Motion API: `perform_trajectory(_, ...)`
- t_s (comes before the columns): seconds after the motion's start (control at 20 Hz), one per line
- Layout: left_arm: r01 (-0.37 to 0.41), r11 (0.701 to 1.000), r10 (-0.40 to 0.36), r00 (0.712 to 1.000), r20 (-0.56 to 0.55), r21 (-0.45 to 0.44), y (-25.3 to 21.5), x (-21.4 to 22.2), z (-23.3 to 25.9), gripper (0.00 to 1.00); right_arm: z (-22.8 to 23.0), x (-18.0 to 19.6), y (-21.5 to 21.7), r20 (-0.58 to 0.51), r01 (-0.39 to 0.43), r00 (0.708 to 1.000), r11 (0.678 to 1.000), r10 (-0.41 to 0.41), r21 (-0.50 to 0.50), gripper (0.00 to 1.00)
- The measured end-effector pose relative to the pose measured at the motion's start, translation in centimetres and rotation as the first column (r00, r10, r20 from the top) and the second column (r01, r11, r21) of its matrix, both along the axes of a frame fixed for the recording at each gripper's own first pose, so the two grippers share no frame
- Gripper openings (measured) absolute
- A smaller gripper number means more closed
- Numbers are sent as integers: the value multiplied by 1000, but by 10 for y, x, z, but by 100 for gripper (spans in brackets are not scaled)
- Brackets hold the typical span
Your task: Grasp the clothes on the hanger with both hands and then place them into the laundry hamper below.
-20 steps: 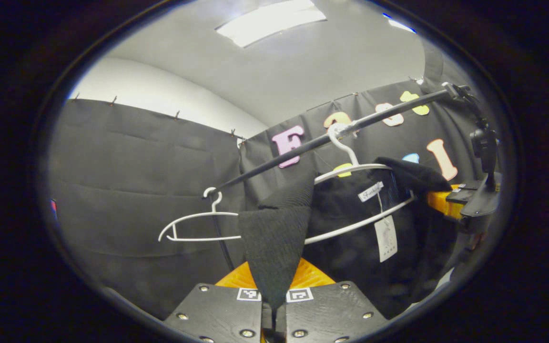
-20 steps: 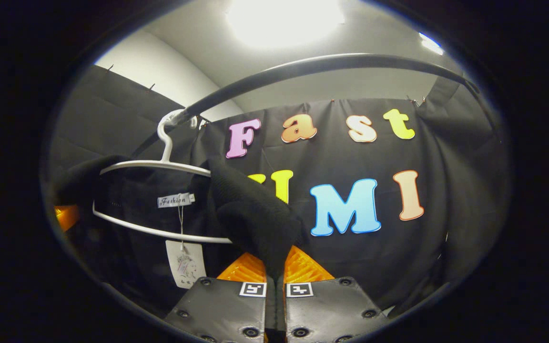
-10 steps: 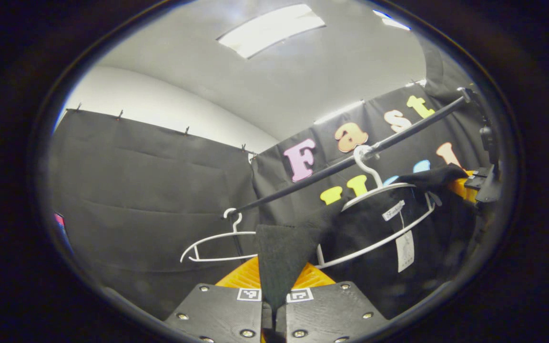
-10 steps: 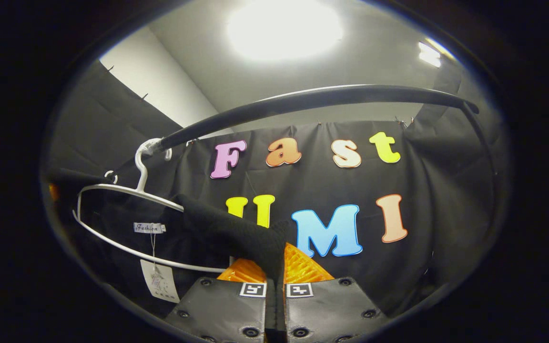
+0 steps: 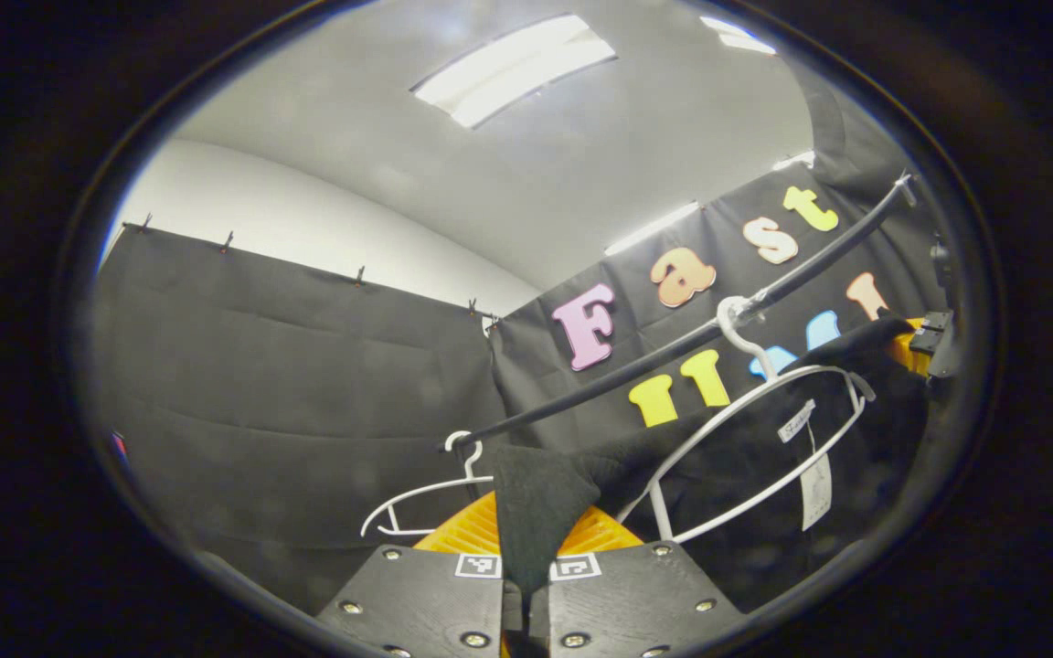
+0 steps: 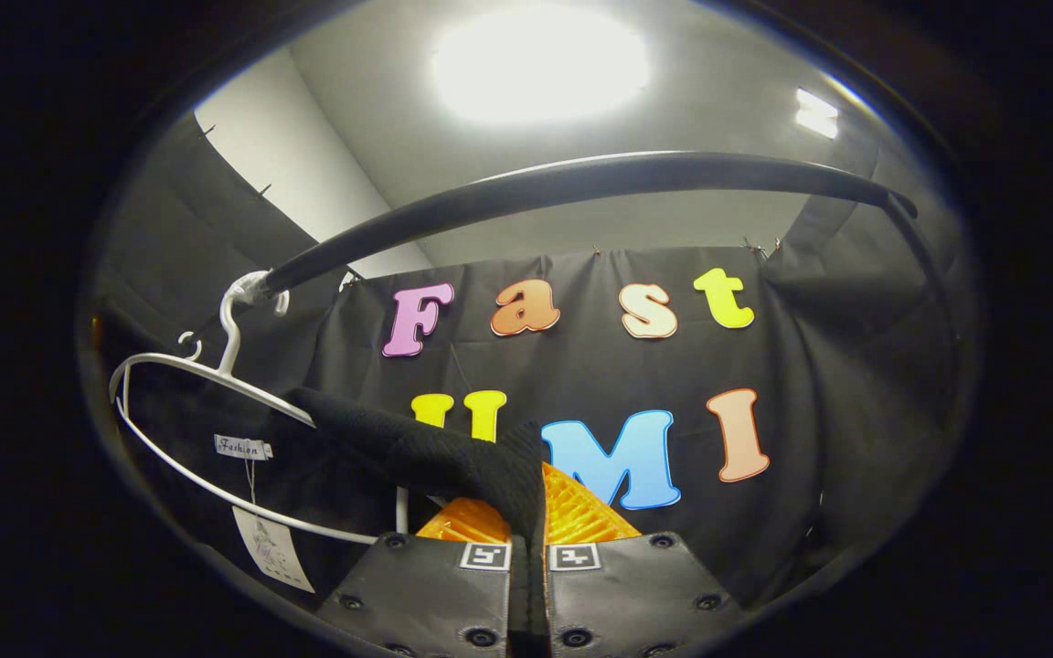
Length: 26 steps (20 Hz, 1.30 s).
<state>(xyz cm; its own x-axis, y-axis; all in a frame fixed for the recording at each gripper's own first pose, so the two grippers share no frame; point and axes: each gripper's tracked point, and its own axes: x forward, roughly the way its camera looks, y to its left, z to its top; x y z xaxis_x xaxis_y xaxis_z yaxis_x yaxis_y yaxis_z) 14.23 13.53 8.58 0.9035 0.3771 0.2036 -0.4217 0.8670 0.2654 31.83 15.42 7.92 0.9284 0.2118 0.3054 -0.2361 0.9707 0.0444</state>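
Black garment [image 5: 728,475] strung between both grippers, off the shoulders of the white hanger [image 5: 755,439] yet draped across its frame, paper tag [image 5: 816,480] dangling from the collar. Left gripper [image 5: 526,599] pressed together on one knit corner [image 5: 531,503], fabric pinched between both fingers. Right gripper [image 6: 528,585] likewise clamped on the other corner [image 6: 453,461]. Hanger hooked on the black rail [image 6: 581,183] and tilted. Second, bare white hanger [image 5: 421,507] farther along the rail.
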Motion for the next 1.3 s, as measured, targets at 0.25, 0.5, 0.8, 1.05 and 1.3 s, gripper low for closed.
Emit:
perform_trajectory(0.25, 11, 1000, -11, 1000, -5, 4, 15, 19, 0, 4, -4, 14, -1, -1, 8, 1000, 1000, -8, -5, 1)
perform_trajectory(0.5, 57, 998, -57, 998, -33, 6, 33, 44, -8, 4, -8, 28, -1, -6, 7, 1000, 1000, -7, -10, 1)
perform_trajectory(0.8, 111, 981, -115, 993, -17, -157, 44, 55, -43, 4, -29, 45, 13, -56, -43, 998, 999, 42, -8, 1)
perform_trajectory(1.05, 143, 966, -146, 989, 2, -216, 45, 51, -52, 5, -38, 55, 18, -118, -105, 987, 993, 111, 59, 2)
perform_trajectory(1.3, 168, 952, -189, 980, -57, -254, 50, 43, -82, 5, -53, 64, 19, -172, -111, 977, 990, 125, 85, 2)
